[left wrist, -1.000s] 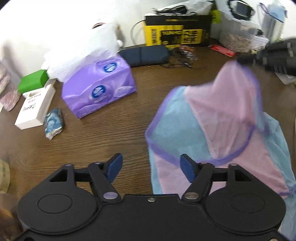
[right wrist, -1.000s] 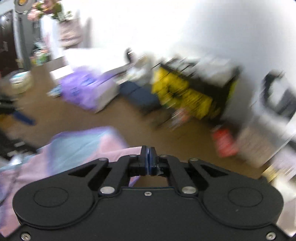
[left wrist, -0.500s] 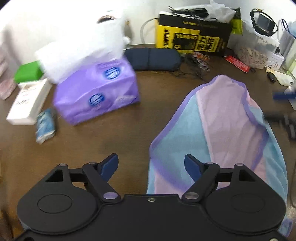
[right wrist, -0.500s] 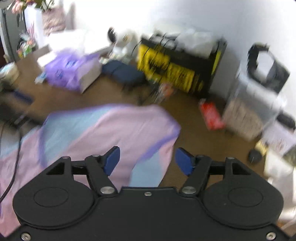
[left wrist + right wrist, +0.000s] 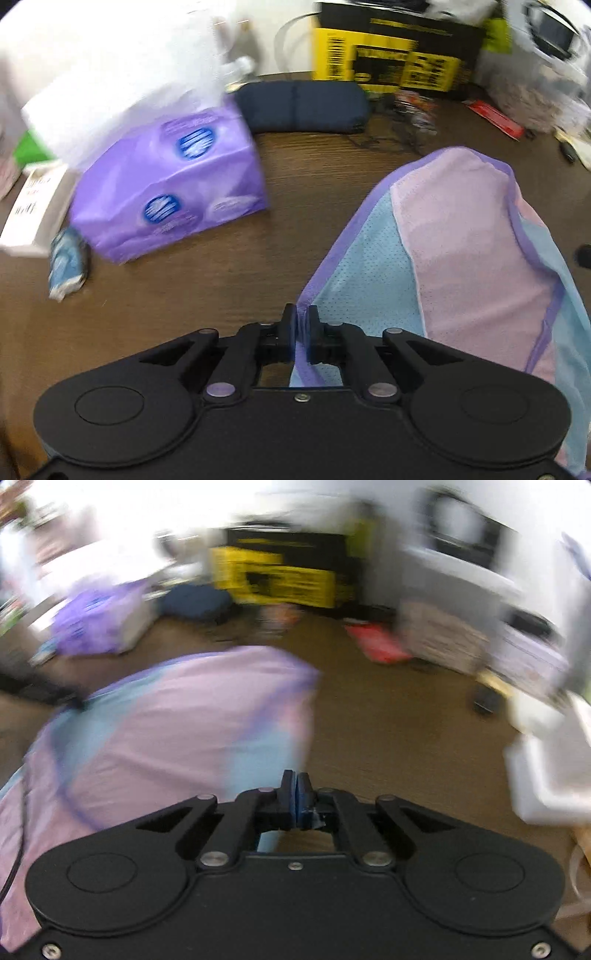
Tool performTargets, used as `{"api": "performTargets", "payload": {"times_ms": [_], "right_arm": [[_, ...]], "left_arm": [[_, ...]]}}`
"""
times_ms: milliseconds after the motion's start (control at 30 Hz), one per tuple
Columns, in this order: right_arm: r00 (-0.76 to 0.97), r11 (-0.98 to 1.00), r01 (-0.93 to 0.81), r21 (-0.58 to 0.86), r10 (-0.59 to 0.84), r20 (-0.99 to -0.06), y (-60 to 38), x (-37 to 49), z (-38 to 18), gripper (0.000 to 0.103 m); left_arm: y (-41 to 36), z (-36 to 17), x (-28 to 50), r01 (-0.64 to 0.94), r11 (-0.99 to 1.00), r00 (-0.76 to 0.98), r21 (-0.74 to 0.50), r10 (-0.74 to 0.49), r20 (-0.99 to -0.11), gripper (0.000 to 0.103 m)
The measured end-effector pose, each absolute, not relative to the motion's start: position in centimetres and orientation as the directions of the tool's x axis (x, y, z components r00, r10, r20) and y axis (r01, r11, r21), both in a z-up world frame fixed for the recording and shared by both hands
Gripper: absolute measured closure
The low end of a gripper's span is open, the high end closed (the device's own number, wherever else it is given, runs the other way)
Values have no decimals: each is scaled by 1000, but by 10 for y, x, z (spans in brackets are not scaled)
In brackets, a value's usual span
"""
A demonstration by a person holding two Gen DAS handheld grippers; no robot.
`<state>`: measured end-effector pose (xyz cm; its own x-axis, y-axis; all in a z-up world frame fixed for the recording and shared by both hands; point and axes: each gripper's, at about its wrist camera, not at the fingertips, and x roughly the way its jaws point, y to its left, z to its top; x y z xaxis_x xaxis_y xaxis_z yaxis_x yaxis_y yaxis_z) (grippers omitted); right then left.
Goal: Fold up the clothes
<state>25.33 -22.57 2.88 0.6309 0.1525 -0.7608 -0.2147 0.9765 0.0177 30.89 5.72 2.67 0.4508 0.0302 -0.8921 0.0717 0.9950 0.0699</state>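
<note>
- Clutter sits at my far left on the table (image 5: 229, 266): a white box (image 5: 33, 218), a small blue packet (image 5: 68, 262) and a purple tissue pack (image 5: 173, 184); a wide swing of cloth could knock them.
- My left gripper (image 5: 302, 325) is pinched tight on the purple-trimmed corner of the garment (image 5: 461, 240), which lies on the table, pink and blue panels spreading to the right.
- Only the hem edge shows between the pads, so a quick pull may slip it free.
- My right gripper (image 5: 295, 797) is closed at the garment's blue edge; blur hides whether cloth is caught.
- If that side is empty, lifting will skew the fold.
</note>
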Motion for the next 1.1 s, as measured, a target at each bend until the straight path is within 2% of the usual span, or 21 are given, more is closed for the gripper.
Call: {"api": "performTargets", "payload": {"times_ms": [67,100,167,200,333,367,400,533,633,700,733,767,800,900,1000,1100], "right_arm": [[627,968,-248,31,185,-757,-226,249,34,96],[624,963,-265,38,202,-755,-226,246,37,83],[606,929,-369,35,269,-748,-211,236,43,65],[600,903,-430,15,299,-742,-198,231,45,62],[594,867,-497,-36,309,-743,-167,238,33,64],[590,873,-487,-15,317,-743,-168,243,32,75],[586,878,-478,6,324,-742,-169,248,30,102],[590,904,-423,66,330,-737,-184,263,27,101],[594,954,-273,121,266,-759,-222,269,21,100],[591,966,-219,135,241,-770,-234,269,20,93],[594,965,-231,127,243,-767,-234,265,24,87],[600,962,-250,113,245,-762,-233,260,27,74],[611,955,-281,89,250,-752,-228,252,32,69],[605,910,-407,81,335,-723,-204,229,41,68],[546,855,-517,44,369,-752,-173,219,27,68],[519,864,-496,87,375,-768,-167,222,12,72]], "left_arm": [[61,26,307,48,996,455,72,42,-890,98],[62,26,306,41,996,456,75,48,-889,98],[64,27,306,38,996,458,77,51,-887,98],[65,27,306,42,996,459,79,51,-887,98],[67,28,304,51,994,461,96,62,-885,98],[69,28,303,50,994,461,97,63,-885,98],[71,28,303,47,994,461,101,68,-885,98],[80,29,301,43,993,467,112,79,-881,98],[81,28,302,43,992,473,115,81,-877,98],[79,28,301,48,991,480,127,89,-873,98],[77,27,301,56,989,485,139,94,-869,98],[76,27,300,63,987,489,148,99,-867,98],[75,27,299,69,986,492,154,101,-865,98],[76,27,299,71,986,495,151,96,-864,98],[78,28,299,75,987,493,143,88,-866,98],[79,28,299,80,987,494,138,81,-866,98]]}}
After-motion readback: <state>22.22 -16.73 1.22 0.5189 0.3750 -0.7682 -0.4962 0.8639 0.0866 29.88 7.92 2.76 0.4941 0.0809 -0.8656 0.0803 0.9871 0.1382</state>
